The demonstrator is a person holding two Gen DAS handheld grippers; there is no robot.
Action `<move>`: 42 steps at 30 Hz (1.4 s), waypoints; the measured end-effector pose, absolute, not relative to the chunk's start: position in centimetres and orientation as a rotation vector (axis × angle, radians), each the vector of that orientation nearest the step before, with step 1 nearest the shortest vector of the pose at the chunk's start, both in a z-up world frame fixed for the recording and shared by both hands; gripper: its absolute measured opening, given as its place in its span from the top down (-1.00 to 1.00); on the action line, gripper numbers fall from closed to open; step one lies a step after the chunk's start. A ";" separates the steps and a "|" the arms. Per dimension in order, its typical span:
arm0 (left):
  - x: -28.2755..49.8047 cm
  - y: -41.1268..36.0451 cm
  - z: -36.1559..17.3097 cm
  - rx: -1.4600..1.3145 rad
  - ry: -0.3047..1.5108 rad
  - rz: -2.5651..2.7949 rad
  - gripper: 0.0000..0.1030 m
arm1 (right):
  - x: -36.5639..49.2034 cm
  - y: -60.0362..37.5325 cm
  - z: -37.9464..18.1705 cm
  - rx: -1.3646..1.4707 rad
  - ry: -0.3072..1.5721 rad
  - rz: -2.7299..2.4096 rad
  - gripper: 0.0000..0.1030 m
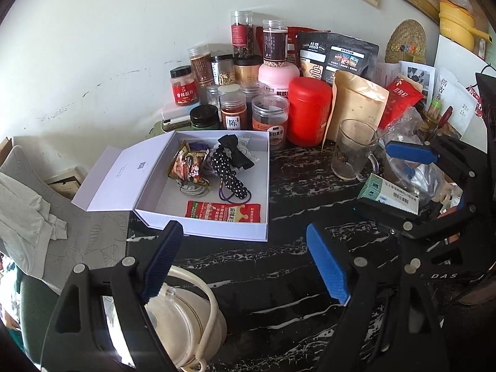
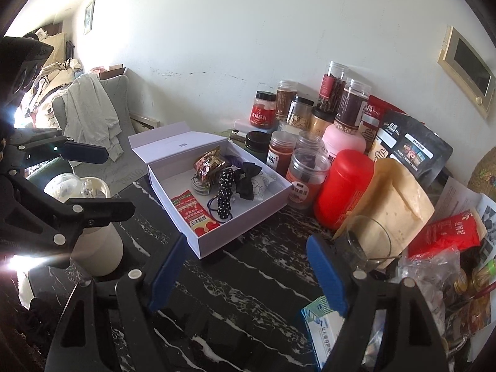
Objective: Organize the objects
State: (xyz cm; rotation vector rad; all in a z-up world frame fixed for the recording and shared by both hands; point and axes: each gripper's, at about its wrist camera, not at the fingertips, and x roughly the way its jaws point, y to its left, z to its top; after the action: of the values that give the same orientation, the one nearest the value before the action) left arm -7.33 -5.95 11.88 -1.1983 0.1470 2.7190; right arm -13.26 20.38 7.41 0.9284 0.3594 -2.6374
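Left wrist view: we see our left gripper point(image 1: 245, 260) with its ribbed blue jaws spread wide, nothing between them but the glossy black, white-veined tabletop point(image 1: 279, 279). At twelve o'clock lies the white cardboard box point(image 1: 217, 229), lid folded back, holding a crinkled foil snack packet point(image 1: 189, 167), a polka-dot fabric hair tie point(image 1: 228, 173), a black bow point(image 1: 234, 152) and a flat red sachet point(image 1: 223, 212). Behind it crowd plastic jars point(image 1: 269, 114) and a smooth red canister point(image 1: 308, 111). A clear glass mug point(image 1: 355, 150) stands at two o'clock. A cream kettle point(image 1: 186, 319) at seven o'clock is partly hidden by the jaw. In the right wrist view, the right gripper point(image 2: 248, 274) is equally agape and empty; a medicine carton point(image 2: 322, 331) is cut off behind its jaw.
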 end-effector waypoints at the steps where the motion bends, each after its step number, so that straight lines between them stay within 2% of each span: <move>1: -7.1 -5.9 11.6 -1.200 0.149 2.719 -0.57 | -13.1 20.4 7.1 0.938 0.356 -2.631 -0.55; 20: -3.2 -4.2 7.9 -1.192 0.171 2.656 -0.57 | -9.5 20.0 2.9 1.061 0.270 -2.617 -0.55; 42: -3.1 -5.3 7.3 -1.215 0.106 2.658 -0.57 | -9.0 20.2 2.7 1.078 0.278 -2.625 -0.55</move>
State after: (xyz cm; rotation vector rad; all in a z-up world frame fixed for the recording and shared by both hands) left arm -3.14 -5.34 7.31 -1.2149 0.1062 2.6580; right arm -9.00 20.15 2.73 1.0783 0.2778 -2.6250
